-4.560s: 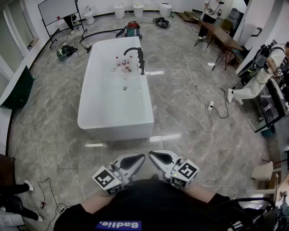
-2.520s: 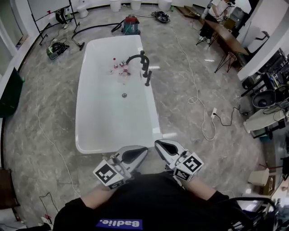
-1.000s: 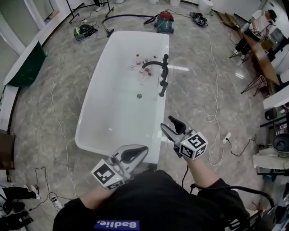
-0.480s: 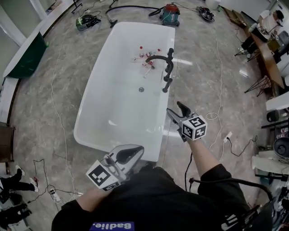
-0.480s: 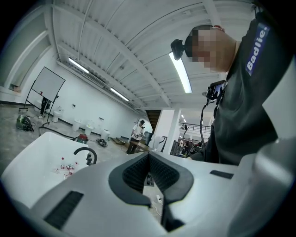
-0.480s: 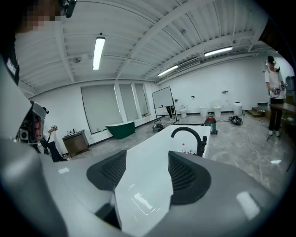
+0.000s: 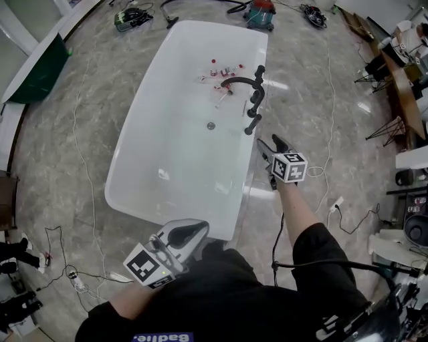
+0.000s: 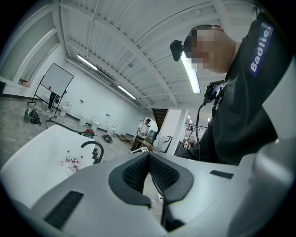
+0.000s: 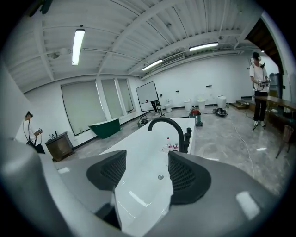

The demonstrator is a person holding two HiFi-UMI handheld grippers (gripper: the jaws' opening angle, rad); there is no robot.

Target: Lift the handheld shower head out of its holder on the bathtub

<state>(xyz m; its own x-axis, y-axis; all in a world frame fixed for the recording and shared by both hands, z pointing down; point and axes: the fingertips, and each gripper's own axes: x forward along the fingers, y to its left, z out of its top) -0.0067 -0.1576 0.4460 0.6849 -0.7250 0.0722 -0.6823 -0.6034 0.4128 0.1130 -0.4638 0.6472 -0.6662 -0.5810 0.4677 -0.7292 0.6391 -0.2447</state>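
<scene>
A white freestanding bathtub (image 7: 154, 174) carries a black arched faucet (image 7: 239, 81) on its right rim. The black handheld shower head (image 7: 253, 124) stands in its holder at the near end of that fitting. My right gripper (image 7: 269, 145) hangs open just short of it, over the tub's right edge, with nothing between its fingers. In the right gripper view the right gripper (image 9: 147, 167) frames the tub (image 9: 138, 162) and the faucet (image 9: 169, 126). My left gripper (image 7: 186, 234) stays low near my body, shut and holding nothing; in its own view the left gripper (image 8: 149, 156) has its pads touching.
Several small bottles (image 7: 221, 70) lie in the tub near the drain (image 7: 210, 125). A vacuum cleaner (image 7: 261, 10) stands beyond the tub. Cables (image 7: 324, 180) trail over the marble floor at right. Tables (image 7: 404, 73) and a standing person (image 9: 259, 88) are farther right.
The tub has come closer as I walked up to it. My right gripper has reached forward and down toward the faucet and its jaws have opened. The left gripper has sunk slightly.
</scene>
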